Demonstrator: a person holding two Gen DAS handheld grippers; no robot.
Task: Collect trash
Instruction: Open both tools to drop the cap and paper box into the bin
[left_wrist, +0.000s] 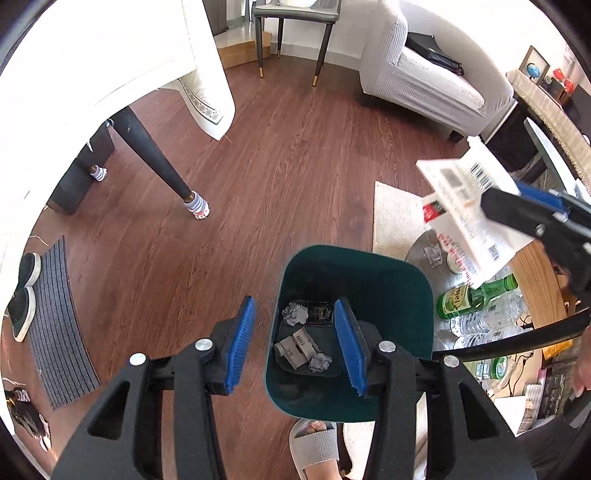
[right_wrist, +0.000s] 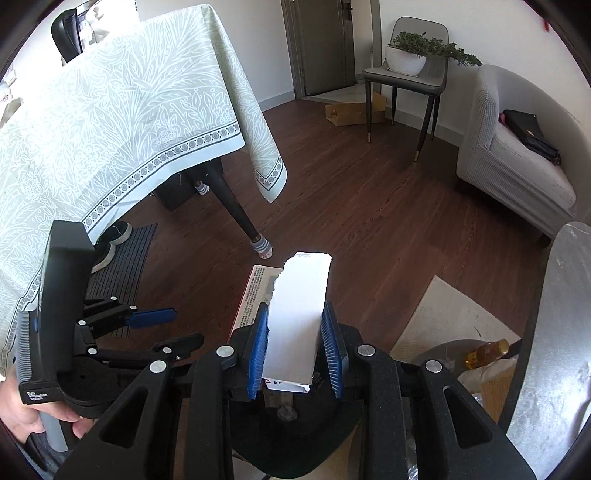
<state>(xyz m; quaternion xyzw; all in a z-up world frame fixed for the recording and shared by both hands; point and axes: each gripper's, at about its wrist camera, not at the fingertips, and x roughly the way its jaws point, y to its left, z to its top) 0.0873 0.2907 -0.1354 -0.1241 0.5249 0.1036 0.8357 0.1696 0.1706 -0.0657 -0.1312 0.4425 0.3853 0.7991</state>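
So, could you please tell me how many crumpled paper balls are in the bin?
2 visible: one paper ball at the far side of the bin, another nearer, beside a flattened carton. More may be hidden.

white carton (right_wrist: 295, 317) clamped above green bin (left_wrist: 369, 280)

Crumpled papers (left_wrist: 295, 314) lie in bin (left_wrist: 391, 280).

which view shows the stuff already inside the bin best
The left wrist view. It looks straight down into the dark green bin, showing crumpled paper balls and a small grey carton on the bottom. In the right wrist view the gripper and its white box block nearly everything.
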